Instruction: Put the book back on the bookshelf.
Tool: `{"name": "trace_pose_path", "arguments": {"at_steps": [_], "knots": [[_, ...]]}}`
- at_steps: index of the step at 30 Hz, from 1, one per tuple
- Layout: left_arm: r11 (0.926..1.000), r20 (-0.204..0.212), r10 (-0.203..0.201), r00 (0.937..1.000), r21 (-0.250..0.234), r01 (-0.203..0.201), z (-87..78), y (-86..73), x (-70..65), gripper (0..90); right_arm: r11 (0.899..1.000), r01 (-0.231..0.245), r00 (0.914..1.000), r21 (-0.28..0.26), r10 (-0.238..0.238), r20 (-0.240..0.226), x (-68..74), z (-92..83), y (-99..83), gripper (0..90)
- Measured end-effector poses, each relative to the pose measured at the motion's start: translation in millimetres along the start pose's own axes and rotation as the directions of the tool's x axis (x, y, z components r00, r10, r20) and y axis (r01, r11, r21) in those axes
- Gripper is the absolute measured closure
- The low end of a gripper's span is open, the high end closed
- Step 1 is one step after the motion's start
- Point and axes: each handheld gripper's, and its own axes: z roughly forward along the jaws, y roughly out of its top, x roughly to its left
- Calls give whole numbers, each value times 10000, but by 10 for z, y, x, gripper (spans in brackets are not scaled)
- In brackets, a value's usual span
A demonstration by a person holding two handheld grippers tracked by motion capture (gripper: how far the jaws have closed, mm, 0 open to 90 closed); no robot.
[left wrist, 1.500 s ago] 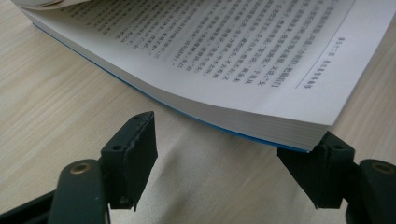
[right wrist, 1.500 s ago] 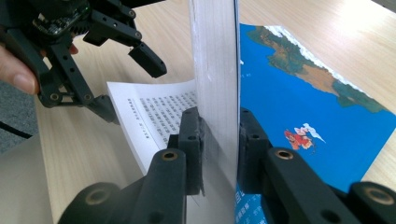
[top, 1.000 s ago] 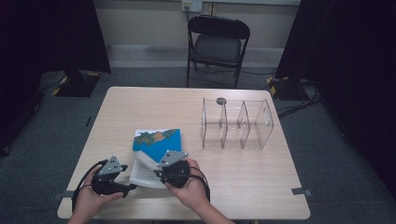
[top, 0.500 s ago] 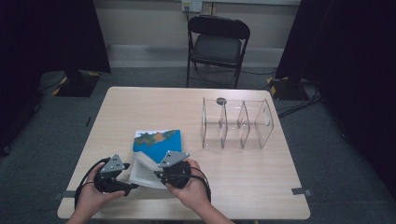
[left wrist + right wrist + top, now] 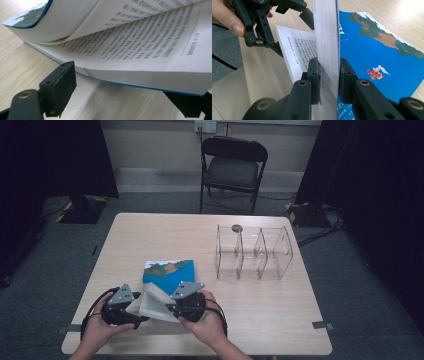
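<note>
A paperback book with a blue map cover (image 5: 167, 270) lies near the table's front edge, partly opened. My right gripper (image 5: 329, 72) is shut on a thick sheaf of pages with the front cover (image 5: 374, 50) and holds it raised on edge. My left gripper (image 5: 125, 87) faces it from the left (image 5: 140, 314). Its jaws have just been opening. The lower pages (image 5: 140, 50) and back cover lie between the jaws, and the left fingertip (image 5: 58, 82) stands clear of the book's edge. A hand holds each gripper.
A clear plastic rack with several upright dividers (image 5: 254, 252) stands at the right of the wooden table (image 5: 165, 232), with a small dark round thing (image 5: 237, 227) at its far left corner. A black folding chair (image 5: 232, 167) stands beyond the table.
</note>
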Motion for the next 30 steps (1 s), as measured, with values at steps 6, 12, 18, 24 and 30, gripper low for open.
{"name": "trace_pose_path", "arguments": {"at_steps": [6,12,18,24,30], "knots": [[9999,20,106,9999,21,-106,19,25,8,149,10000,-10,10000,-26,10,0,-1,-2,-2,753],[9998,50,-33,10000,-172,34,6,55,24,141,10000,-28,10000,-42,28,-37,-5,-2,-3,753],[9998,-104,214,9997,-59,-215,23,131,33,116,9999,-96,9999,-72,96,-92,-12,-32,21,754],[9996,29,166,9999,-210,-165,-7,171,26,116,9998,-156,9997,-76,154,-198,-22,-67,36,754],[9986,175,28,9998,-523,-18,-87,255,68,115,9999,-165,9993,-27,164,-324,-31,-126,100,755]]}}
